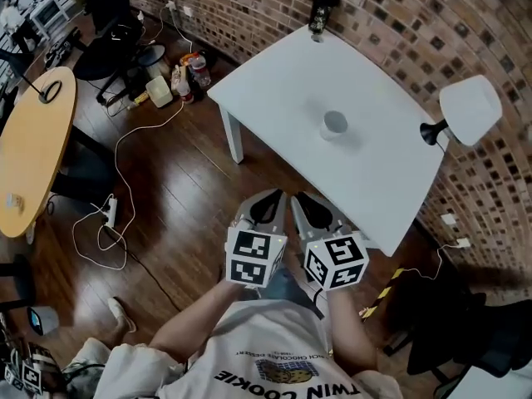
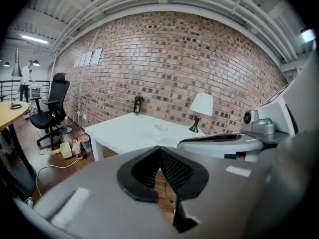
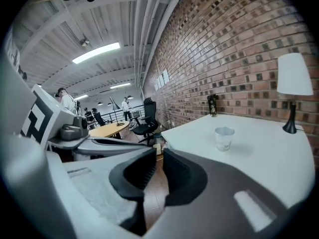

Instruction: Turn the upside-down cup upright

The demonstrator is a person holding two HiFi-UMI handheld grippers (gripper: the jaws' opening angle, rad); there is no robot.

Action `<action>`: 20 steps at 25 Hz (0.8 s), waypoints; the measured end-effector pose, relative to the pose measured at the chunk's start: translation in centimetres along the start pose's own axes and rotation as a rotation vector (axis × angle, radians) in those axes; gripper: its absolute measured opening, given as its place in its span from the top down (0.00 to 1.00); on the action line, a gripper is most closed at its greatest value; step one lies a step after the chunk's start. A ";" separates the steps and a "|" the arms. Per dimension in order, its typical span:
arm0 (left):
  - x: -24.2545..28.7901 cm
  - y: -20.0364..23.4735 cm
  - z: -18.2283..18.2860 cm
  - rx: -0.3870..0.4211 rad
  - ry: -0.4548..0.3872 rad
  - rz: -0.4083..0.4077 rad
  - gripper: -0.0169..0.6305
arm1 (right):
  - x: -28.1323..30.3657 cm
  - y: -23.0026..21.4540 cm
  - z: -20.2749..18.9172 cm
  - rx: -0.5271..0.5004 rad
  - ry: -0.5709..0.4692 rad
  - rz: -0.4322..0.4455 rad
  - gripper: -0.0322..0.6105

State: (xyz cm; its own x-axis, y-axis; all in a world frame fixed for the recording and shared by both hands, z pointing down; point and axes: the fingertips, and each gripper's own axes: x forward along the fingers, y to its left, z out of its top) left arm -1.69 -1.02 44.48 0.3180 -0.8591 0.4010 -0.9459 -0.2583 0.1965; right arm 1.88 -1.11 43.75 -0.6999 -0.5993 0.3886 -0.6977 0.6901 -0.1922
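White table (image 1: pixel 274 81) against brick wall (image 1: pixel 399 15), wood floor (image 1: pixel 174 181), lamp (image 1: pixel 468 110) at the table's wall-side edge. Cup (image 1: pixel 334 124) mid-table, standing mouth up, translucent, looks empty, nothing touching it. Both grippers are off the table's near edge, close to the person's chest. Left gripper (image 2: pixel 160 149): jaws pressed together, empty. Right gripper (image 3: pixel 159 153): jaws a narrow slit apart, nothing between.

Cup (image 1: pixel 334 124) mouth up on white bench (image 1: pixel 274 81), lamp (image 1: pixel 468 109) at its right edge, left gripper (image 1: pixel 268 200) and right gripper (image 1: pixel 304 200) side by side before it
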 end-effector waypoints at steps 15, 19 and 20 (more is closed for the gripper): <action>-8.3 -4.9 -3.1 0.003 -0.011 0.014 0.97 | -6.7 5.3 -3.6 0.010 0.005 -0.007 0.95; -9.3 -7.4 -4.0 0.009 -0.016 0.025 0.97 | -9.5 5.2 -4.5 0.004 -0.012 -0.009 0.95; -9.6 -8.2 -4.1 0.009 -0.020 0.029 0.97 | -10.3 5.1 -4.7 0.004 -0.015 -0.007 0.95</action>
State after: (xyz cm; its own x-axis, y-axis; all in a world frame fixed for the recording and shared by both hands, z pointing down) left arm 3.29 11.14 42.74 0.2893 -0.8751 0.3880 -0.9552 -0.2374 0.1769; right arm 6.22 10.49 43.05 -0.6968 -0.6103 0.3767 -0.7034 0.6841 -0.1929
